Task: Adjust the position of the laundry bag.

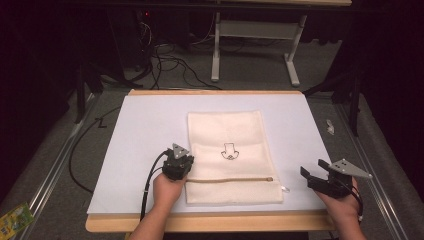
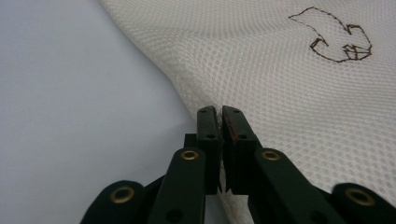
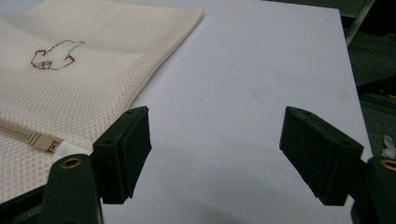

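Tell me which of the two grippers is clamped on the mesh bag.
The left gripper: its jaws are shut on the left edge of the mesh bag, above the zipper. The right gripper stands open over the white board, right of the bag.

A lab or recording workspace: dark surroundings, a wooden worktop (image 1: 210, 222) covered by a white sheet (image 1: 150, 125), loose black cables (image 1: 170, 62) on grey carpet beyond its far edge, and a metal-legged bench frame (image 1: 255, 40) behind.
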### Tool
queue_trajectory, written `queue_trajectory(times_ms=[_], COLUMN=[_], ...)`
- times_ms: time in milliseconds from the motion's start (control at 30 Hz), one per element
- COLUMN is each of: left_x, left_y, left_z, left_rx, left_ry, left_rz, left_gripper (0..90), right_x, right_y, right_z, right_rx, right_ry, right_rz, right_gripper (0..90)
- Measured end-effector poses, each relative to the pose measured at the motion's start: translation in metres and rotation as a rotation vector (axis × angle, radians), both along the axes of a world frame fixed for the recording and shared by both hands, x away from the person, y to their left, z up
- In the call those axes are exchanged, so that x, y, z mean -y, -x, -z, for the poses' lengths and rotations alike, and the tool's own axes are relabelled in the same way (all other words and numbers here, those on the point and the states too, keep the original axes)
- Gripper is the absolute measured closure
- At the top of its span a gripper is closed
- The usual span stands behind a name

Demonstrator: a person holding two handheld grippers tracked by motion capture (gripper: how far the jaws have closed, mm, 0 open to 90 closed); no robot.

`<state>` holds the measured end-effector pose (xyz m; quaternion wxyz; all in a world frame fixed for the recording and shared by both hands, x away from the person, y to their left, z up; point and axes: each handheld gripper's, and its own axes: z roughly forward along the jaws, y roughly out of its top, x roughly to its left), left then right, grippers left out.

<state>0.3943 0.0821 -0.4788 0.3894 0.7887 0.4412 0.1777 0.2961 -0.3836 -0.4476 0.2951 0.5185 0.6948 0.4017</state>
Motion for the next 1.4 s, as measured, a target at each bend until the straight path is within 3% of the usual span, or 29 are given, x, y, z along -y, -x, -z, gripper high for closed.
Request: queue_trajectory(times_ms=[100,167,200,233,300,333,367,400,433,467,500,567,633,667,700,733,833,933,1033,1133,1233,1400], left_x=[-0.007,-0.019,-0.019,-0.028,-0.033,-0.037,-0.042,-0.042,-0.044,-0.044,-0.043,-0.041,-0.033,-0.033,-0.031,-0.031,-0.028,-0.027,-0.027,-0.027,-0.027,-0.026], left_y=[0.006,0.020,0.020,0.030,0.035,0.038,0.039,0.039,0.037,0.036,0.035,0.035,0.037,0.037,0.038,0.038,0.039,0.039,0.038,0.038,0.038,0.037], left_z=[-0.010,-0.024,-0.024,-0.028,-0.028,-0.026,-0.025,-0.025,-0.026,-0.026,-0.026,-0.025,-0.024,-0.024,-0.024,-0.024,-0.025,-0.025,-0.025,-0.025,-0.025,-0.026], left_rx=[0.025,0.090,0.090,0.144,0.162,0.171,0.151,0.151,0.147,0.152,0.145,0.141,0.147,0.147,0.150,0.152,0.160,0.162,0.154,0.156,0.158,0.164], left_ry=[0.025,0.030,0.030,0.031,0.035,0.041,0.053,0.053,0.061,0.076,0.095,0.097,0.065,0.065,0.066,0.069,0.071,0.069,0.091,0.104,0.097,0.108], left_rz=[-0.001,0.002,0.002,0.008,0.008,0.007,0.004,0.004,-0.001,-0.006,-0.004,0.004,0.040,0.040,0.049,0.058,0.081,0.085,0.086,0.092,0.102,0.125], left_gripper=[71.3,56.8,53.6,49.5,47.9,46.8,46.3,44.8,44.8,43.8,43.3,42.6,41.9,41.5,41.3,41.3,40.2,39.7,38.8,38.6,38.6,38.5], right_x=[-0.003,-0.008,-0.010,-0.012,-0.014,-0.016,-0.027,-0.027,-0.031,-0.040,-0.053,-0.067,-0.079,-0.079,-0.087,-0.087,-0.080,-0.073,-0.071,-0.071,-0.071,-0.074], right_y=[0.001,0.002,0.003,0.003,0.003,0.003,0.002,0.002,0.002,-0.001,-0.006,-0.010,-0.014,-0.014,-0.017,-0.017,-0.012,-0.010,-0.015,-0.020,-0.020,-0.019], right_z=[0.000,-0.001,-0.002,-0.003,-0.005,-0.006,-0.008,-0.008,-0.008,-0.008,-0.006,-0.001,0.009,0.009,0.023,0.023,0.009,0.006,0.019,0.024,0.027,0.026], right_rx=[-0.005,0.006,0.005,0.012,0.012,0.016,0.002,0.002,-0.011,-0.037,-0.080,-0.112,-0.166,-0.166,-0.232,-0.232,-0.159,-0.149,-0.233,-0.276,-0.278,-0.290], right_ry=[0.001,0.009,0.002,-0.002,-0.005,-0.007,-0.024,-0.024,-0.019,-0.011,-0.016,0.006,0.039,0.039,0.095,0.095,0.070,0.067,0.053,0.026,0.025,0.028], right_rz=[-0.017,-0.040,-0.044,-0.059,-0.070,-0.090,-0.143,-0.143,-0.163,-0.200,-0.239,-0.272,-0.310,-0.310,-0.334,-0.334,-0.291,-0.243,-0.226,-0.229,-0.241,-0.276], right_gripper=[27.4,31.4,33.2,37.5,41.1,48.4,73.6,73.6,87.8,90.0,90.0,90.0,90.0,90.0,90.0,90.0,77.5,73.3,65.5,58.6,60.0,74.5])
